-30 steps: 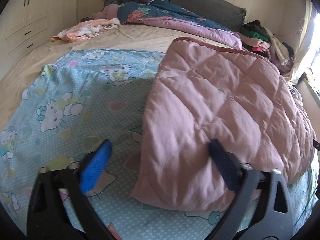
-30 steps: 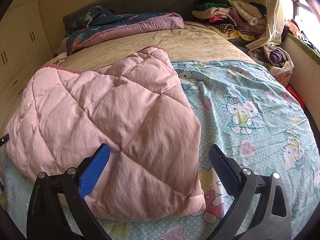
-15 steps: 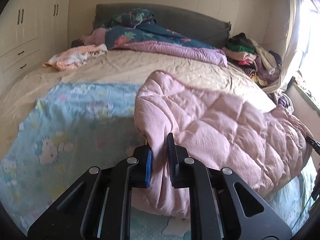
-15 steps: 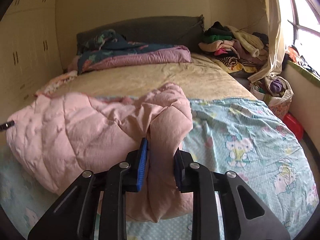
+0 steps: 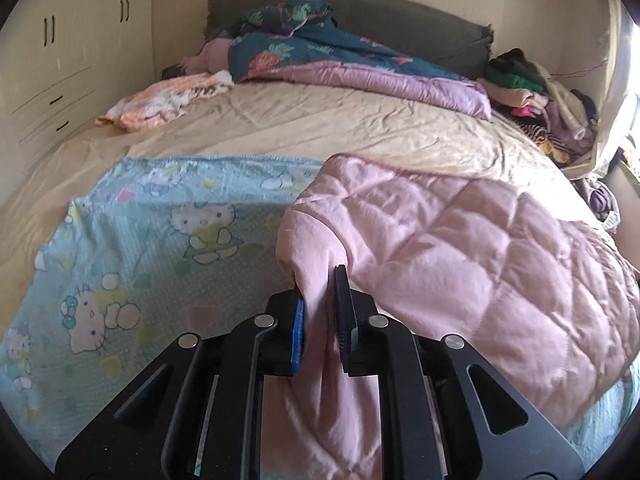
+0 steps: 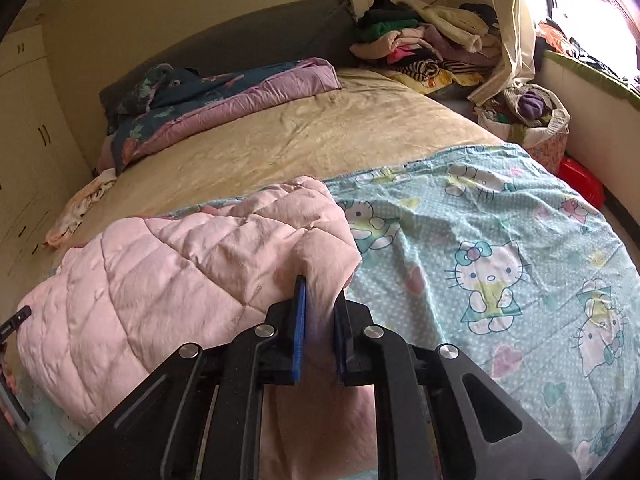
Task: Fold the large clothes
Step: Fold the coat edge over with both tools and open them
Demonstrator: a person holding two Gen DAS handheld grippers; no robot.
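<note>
A pink quilted blanket (image 5: pixel 460 248) lies folded on a light-blue cartoon-cat sheet (image 5: pixel 152 248) spread over the bed. My left gripper (image 5: pixel 319 280) is shut on the blanket's near left corner, and the cloth hangs down between its fingers. In the right wrist view the same pink blanket (image 6: pixel 160 280) fills the left half, over the cat sheet (image 6: pixel 500 260). My right gripper (image 6: pixel 320 292) is shut on the blanket's near right corner, lifted a little off the sheet. At the left edge of that view a bit of the other gripper shows.
A beige bedsheet (image 5: pixel 340 128) covers the far bed. A teal-and-purple duvet (image 5: pixel 340 64) lies by the grey headboard (image 5: pixel 400 16). A clothes pile (image 6: pixel 432 44) sits far right, a peach cloth (image 5: pixel 160 100) far left. White cupboards (image 5: pixel 52 72) line the left wall; a full bag (image 6: pixel 528 116) stands beside the bed.
Both grippers went from wide open over the blanket's near edge to shut on its two near corners, then lifted them, so the near edge has bunched up off the sheet.
</note>
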